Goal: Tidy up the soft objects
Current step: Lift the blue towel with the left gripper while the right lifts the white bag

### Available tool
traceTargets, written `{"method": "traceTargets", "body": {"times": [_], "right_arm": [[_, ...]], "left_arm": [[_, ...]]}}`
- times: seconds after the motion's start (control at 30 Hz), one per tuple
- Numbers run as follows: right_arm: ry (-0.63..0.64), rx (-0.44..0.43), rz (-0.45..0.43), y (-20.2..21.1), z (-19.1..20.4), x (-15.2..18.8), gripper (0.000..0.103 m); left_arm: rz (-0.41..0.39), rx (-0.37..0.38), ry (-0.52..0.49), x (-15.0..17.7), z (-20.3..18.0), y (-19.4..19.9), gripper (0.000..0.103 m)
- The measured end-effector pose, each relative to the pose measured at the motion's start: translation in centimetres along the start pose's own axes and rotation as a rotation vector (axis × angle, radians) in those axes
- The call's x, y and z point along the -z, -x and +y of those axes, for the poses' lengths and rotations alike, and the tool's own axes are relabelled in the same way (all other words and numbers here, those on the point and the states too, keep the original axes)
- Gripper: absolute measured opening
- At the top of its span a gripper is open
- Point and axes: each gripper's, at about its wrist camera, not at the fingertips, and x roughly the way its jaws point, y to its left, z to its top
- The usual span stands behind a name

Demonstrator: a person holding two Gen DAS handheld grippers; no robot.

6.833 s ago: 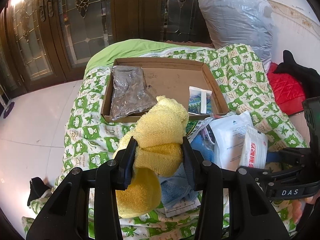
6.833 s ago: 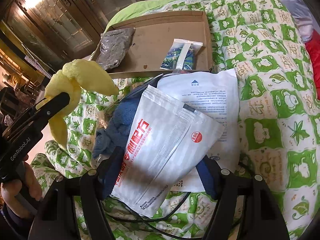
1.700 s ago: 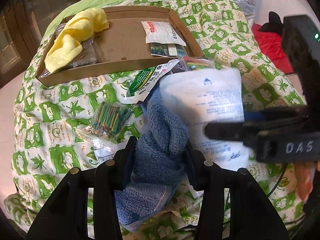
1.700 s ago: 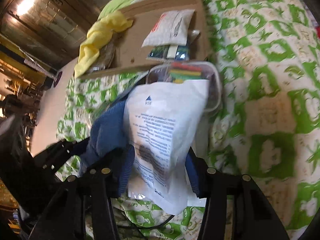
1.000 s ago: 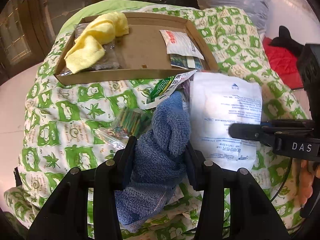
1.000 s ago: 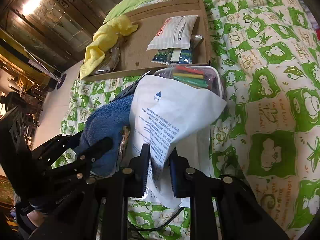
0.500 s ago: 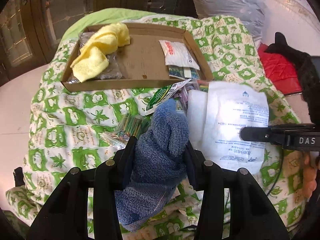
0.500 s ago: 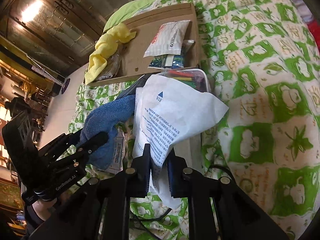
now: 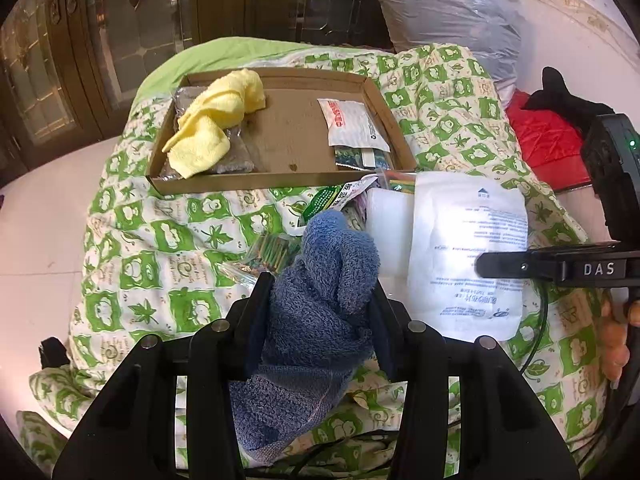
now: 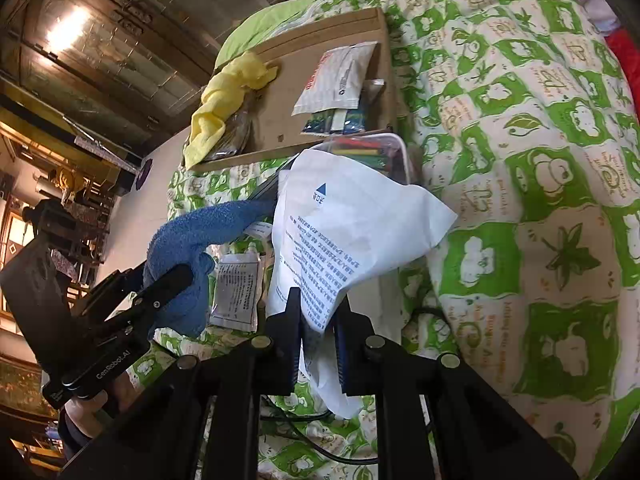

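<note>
In the left wrist view, the left gripper (image 9: 318,312) had its two black fingers clamped on a blue terry towel (image 9: 320,304), a bunched, looped-pile cloth that rose above the fingertips and hung in a fold below them. Beyond it lay a shallow rectangular cardboard tray (image 9: 276,178) on a quilted bedspread (image 9: 132,240) printed in green and cream squares. The tray held four things: one crumpled yellow towel (image 9: 212,128) draped over one grey plastic bag (image 9: 236,160) at its left end, and one white sachet with red print (image 9: 354,122) overlapping one dark green packet (image 9: 362,157) at its right end. Between tray and towel lay a clear bag of thin coloured sticks (image 9: 268,254) and a green-printed wrapper (image 9: 332,200). To the right, a flat white pouch with blue print (image 9: 464,248) was held up by the right gripper (image 9: 492,266), seen side-on.

In the right wrist view, the right gripper (image 10: 316,328) pinched the lower corner of the white pouch (image 10: 352,232), its fingers nearly together on the creased, smooth sheet. Behind the pouch sat a clear rounded case of coloured pens (image 10: 368,152), just outside the tray (image 10: 384,76). The blue towel (image 10: 196,240) hung in the left gripper (image 10: 168,280) at left, above one small printed sachet (image 10: 238,292) on the bedspread (image 10: 540,160).
</note>
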Motion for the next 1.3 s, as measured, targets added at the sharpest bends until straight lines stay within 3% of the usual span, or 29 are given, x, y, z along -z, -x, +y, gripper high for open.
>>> {"method": "traceTargets", "body": {"times": [0.63, 1.3], "right_arm": [[0.021, -0.031, 0.058, -2.1, 0.9, -0.1, 0.013], [0.036, -0.014, 0.030, 0.4, 0.2, -0.5, 0.013]], "left_arm": [[-0.031, -0.064, -0.009, -1.3, -0.2, 1.7, 0.044], [-0.078, -0.063, -0.009, -2.9, 0.0, 3.5, 0.044]]}}
